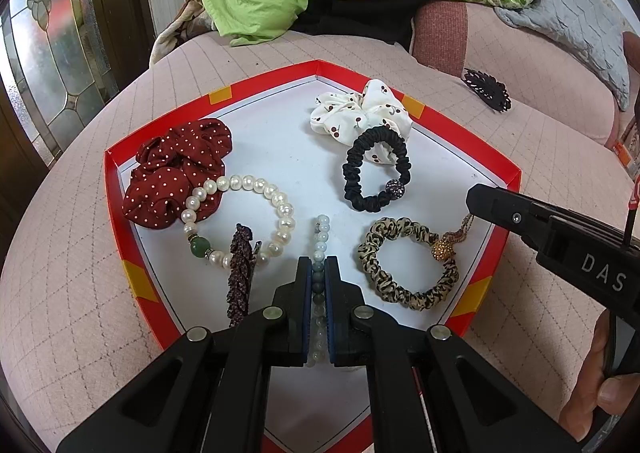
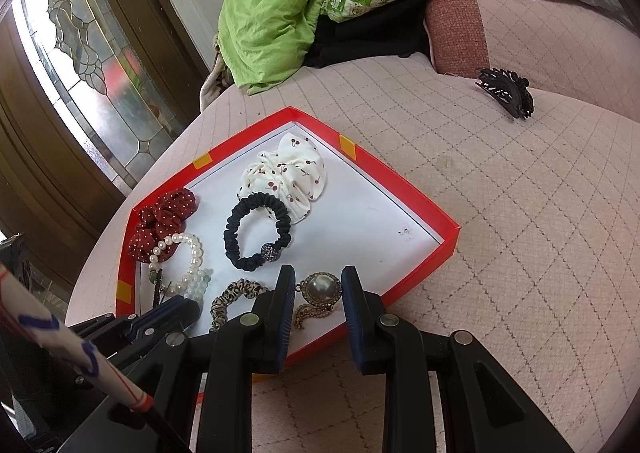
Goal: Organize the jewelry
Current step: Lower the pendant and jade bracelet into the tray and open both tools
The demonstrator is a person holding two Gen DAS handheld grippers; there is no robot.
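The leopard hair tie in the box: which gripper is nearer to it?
Left, narrowly. The left gripper is shut on a bead bracelet just beside the leopard hair tie. The right gripper sits at a pearl brooch on its other side.

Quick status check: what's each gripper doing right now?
Left gripper: shut on the pale bead bracelet.
Right gripper: around the pearl brooch; contact unclear.

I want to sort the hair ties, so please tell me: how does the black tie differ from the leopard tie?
The black tie is plain; the leopard tie is patterned tan and black. The black tie's bead is dark, the leopard tie's is gold. The black tie overlaps the white scrunchie; the leopard tie does not. Both are thin ruched rings in the red tray.
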